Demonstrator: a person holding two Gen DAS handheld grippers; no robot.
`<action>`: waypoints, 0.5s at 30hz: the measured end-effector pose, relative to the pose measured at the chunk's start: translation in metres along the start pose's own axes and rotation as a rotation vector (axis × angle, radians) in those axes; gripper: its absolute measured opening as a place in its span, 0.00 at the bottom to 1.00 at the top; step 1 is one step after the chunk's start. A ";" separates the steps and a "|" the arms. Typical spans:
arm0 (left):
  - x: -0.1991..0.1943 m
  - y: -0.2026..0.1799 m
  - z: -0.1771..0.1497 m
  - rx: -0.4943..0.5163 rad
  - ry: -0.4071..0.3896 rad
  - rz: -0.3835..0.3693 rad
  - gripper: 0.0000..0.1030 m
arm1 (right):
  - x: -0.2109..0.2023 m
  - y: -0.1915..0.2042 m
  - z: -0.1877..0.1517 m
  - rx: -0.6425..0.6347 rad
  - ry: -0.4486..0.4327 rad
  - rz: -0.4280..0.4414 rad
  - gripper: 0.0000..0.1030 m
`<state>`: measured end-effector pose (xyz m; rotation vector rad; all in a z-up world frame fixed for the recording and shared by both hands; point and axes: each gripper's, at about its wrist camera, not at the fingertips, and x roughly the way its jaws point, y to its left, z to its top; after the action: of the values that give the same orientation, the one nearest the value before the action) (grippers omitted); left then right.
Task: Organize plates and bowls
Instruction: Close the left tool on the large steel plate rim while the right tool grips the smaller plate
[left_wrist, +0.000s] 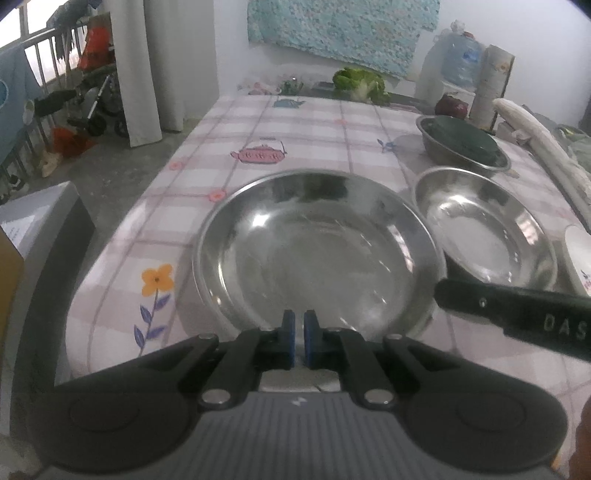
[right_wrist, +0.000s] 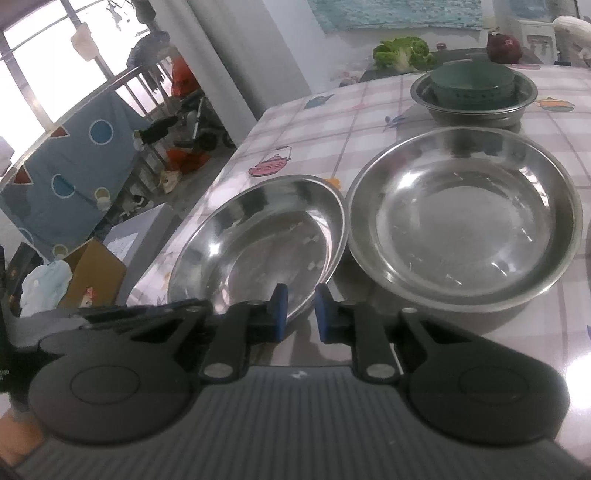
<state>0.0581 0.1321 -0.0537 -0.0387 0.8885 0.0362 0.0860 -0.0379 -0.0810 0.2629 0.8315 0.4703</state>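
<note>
A large steel plate (left_wrist: 317, 251) lies on the checked tablecloth (left_wrist: 258, 122) right before me. My left gripper (left_wrist: 299, 332) is shut on its near rim, the blue pads almost touching. In the right wrist view the same plate (right_wrist: 258, 243) sits left of centre, with my right gripper (right_wrist: 299, 306) shut on its near right rim. That gripper's black finger (left_wrist: 517, 314) comes in from the right in the left wrist view. A second steel plate (right_wrist: 465, 221) rests just right of the first, their rims touching. Behind them, a steel bowl (right_wrist: 436, 96) holds a dark green bowl (right_wrist: 472, 85).
A white cup (left_wrist: 580, 258) stands at the far right edge. Lettuce (right_wrist: 402, 51), a dark red vegetable (right_wrist: 504, 46) and a long white radish (left_wrist: 535, 136) lie at the back and right. The table's left edge drops to a floor with a cardboard box (right_wrist: 96, 273).
</note>
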 end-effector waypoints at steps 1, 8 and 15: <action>-0.001 -0.001 -0.002 -0.002 0.002 -0.002 0.06 | -0.002 -0.001 -0.001 0.001 -0.001 0.004 0.14; -0.016 -0.003 -0.005 -0.013 -0.029 -0.016 0.14 | -0.008 -0.010 -0.007 0.030 0.020 0.019 0.16; -0.023 0.009 0.000 -0.053 -0.079 0.026 0.42 | -0.015 -0.018 -0.004 0.084 -0.006 0.035 0.31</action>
<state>0.0435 0.1413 -0.0357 -0.0748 0.8086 0.0856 0.0796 -0.0604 -0.0813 0.3571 0.8427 0.4670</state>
